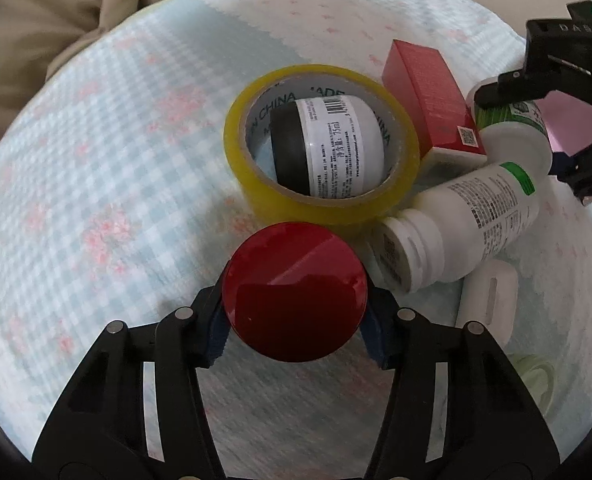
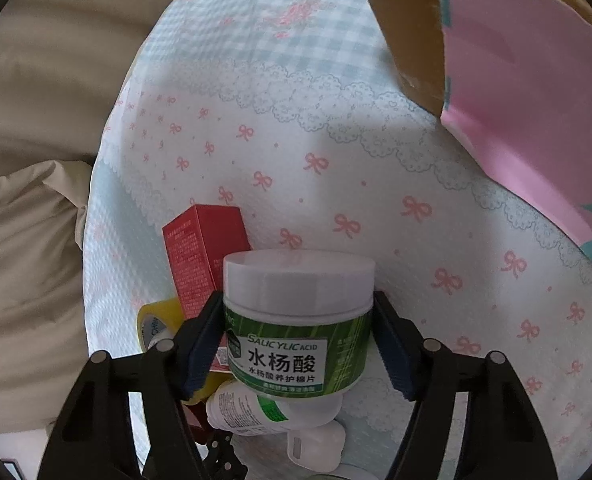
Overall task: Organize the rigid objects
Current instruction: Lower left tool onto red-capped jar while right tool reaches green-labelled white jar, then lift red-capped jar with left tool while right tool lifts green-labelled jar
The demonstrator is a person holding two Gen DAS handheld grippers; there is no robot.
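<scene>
Red lid (image 1: 294, 291) pinched by left gripper (image 1: 296, 322), green jar (image 2: 297, 320) by right gripper (image 2: 297, 344)

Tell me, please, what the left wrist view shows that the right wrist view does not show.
Only the left wrist view: the left gripper shut on a red lid, and a black-capped jar lying inside the tape roll.

Only the right wrist view: the green jar's label, the right gripper's pads clamping it, and a pink box at upper right.

Both: the tape roll, the red box, the white bottle, the green jar and the patterned cloth.
</scene>
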